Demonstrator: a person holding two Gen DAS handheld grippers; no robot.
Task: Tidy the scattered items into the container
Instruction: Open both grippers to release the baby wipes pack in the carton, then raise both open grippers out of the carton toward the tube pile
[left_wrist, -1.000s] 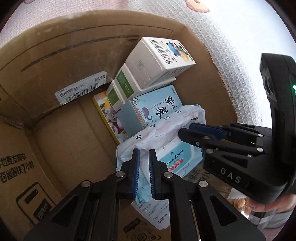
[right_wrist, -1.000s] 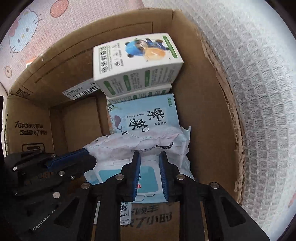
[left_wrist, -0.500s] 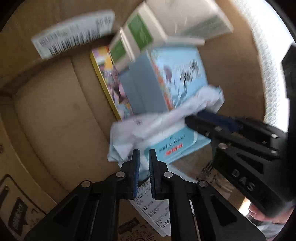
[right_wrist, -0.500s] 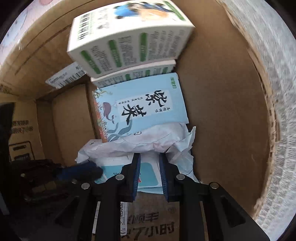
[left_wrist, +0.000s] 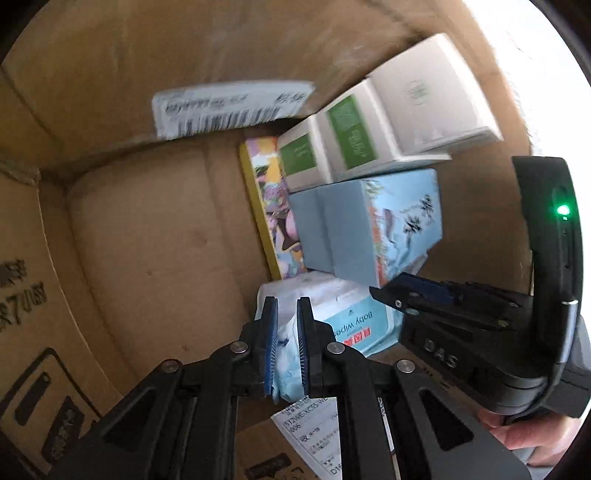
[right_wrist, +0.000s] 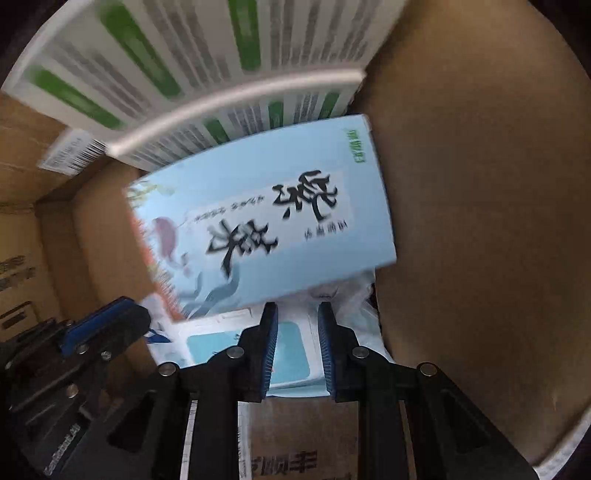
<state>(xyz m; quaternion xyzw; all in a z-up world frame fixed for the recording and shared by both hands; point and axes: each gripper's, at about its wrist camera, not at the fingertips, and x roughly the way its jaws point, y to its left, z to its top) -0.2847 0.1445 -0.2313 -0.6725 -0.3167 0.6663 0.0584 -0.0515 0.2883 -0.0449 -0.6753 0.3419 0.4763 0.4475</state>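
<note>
A white and light-blue baby wipes pack (left_wrist: 347, 317) hangs low inside the cardboard box (left_wrist: 147, 240). My left gripper (left_wrist: 286, 306) is shut on the pack's crumpled left edge. My right gripper (right_wrist: 297, 314) is shut on its right part (right_wrist: 295, 354), close to the box's right wall (right_wrist: 480, 221). Each gripper shows in the other's view: the right one (left_wrist: 388, 293) at the right, the left one (right_wrist: 107, 317) at the lower left. The pack's far end slips under a light-blue box with black brush lettering (right_wrist: 266, 225).
Behind the light-blue box (left_wrist: 369, 225) lie stacked white boxes with green labels (left_wrist: 351, 136) and a colourful yellow-edged flat item (left_wrist: 273, 206) on edge. The box's left floor is bare cardboard. A barcode label (left_wrist: 229, 107) sticks to the far wall. A hand (left_wrist: 517, 439) holds the right gripper.
Both grippers have sunk deeper into the box with the wipes pack held between them, and the stacked boxes now loom much closer. The left gripper has rolled.
</note>
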